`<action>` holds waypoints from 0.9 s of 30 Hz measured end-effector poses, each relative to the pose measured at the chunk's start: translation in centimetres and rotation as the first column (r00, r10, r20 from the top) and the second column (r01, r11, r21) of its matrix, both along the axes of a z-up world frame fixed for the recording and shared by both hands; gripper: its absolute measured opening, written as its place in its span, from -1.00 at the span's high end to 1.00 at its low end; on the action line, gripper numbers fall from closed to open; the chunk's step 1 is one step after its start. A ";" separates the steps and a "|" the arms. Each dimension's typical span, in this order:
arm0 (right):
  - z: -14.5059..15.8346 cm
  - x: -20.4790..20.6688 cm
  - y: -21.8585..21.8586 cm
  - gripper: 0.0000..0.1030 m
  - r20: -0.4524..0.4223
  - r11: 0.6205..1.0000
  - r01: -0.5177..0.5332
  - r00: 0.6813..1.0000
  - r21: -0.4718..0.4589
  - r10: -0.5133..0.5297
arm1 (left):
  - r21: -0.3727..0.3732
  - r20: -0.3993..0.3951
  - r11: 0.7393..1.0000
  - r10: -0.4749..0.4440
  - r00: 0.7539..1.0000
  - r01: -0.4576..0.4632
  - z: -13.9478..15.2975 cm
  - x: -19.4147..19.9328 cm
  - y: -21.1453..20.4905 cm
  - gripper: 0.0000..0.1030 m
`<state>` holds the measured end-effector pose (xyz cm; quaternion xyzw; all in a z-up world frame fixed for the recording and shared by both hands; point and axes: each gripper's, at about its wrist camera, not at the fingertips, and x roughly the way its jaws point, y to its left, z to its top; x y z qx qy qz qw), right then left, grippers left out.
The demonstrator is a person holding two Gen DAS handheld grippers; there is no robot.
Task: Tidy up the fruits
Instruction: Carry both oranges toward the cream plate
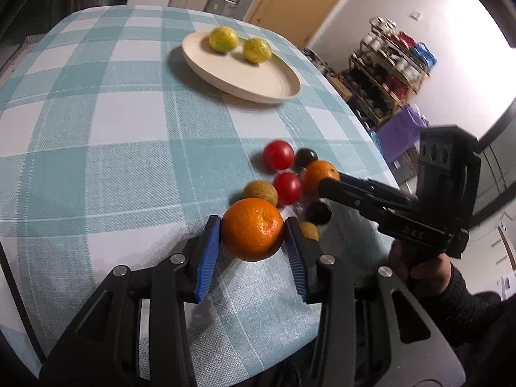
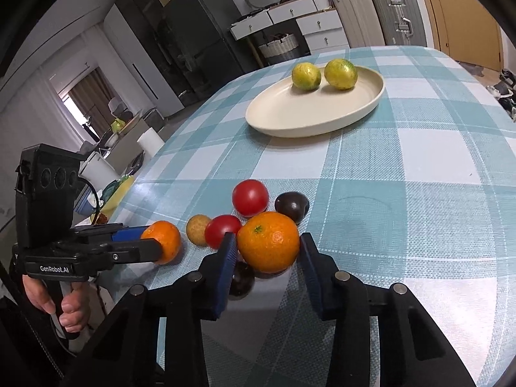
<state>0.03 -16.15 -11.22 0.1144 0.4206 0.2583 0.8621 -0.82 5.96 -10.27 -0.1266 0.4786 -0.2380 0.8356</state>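
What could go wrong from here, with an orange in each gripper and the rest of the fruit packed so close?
1. Lifting the right gripper with its orange may nudge the red tomato and dark plum touching it; they could roll.
2. The left gripper holds its orange near the table edge; a slip could send it off.

A plate [image 2: 283,129] stood at the far side of the table [image 2: 419,167], with two citrus fruits [image 2: 306,76] side by side on its far part. Nearer the camera, well apart from the plate, lay a cluster of fruits: two tomatoes [image 2: 250,198], two oranges [image 2: 268,242], and plums [image 2: 292,207] among them.
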 end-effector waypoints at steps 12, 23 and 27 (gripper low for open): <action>2.7 0.4 -1.5 0.22 0.083 0.998 0.002 0.996 0.064 -0.007 | -0.048 0.021 0.994 0.100 0.995 -0.099 2.0 2.3 2.4 0.28; 4.6 4.4 -2.5 0.22 0.116 0.994 -0.010 0.993 0.112 -0.003 | -0.043 0.059 0.987 0.157 0.986 -0.155 4.0 7.7 1.9 0.28; 5.1 6.3 -2.7 0.22 0.125 0.994 -0.010 0.992 0.112 -0.004 | -0.037 0.077 0.989 0.142 0.987 -0.140 4.7 10.4 1.1 0.28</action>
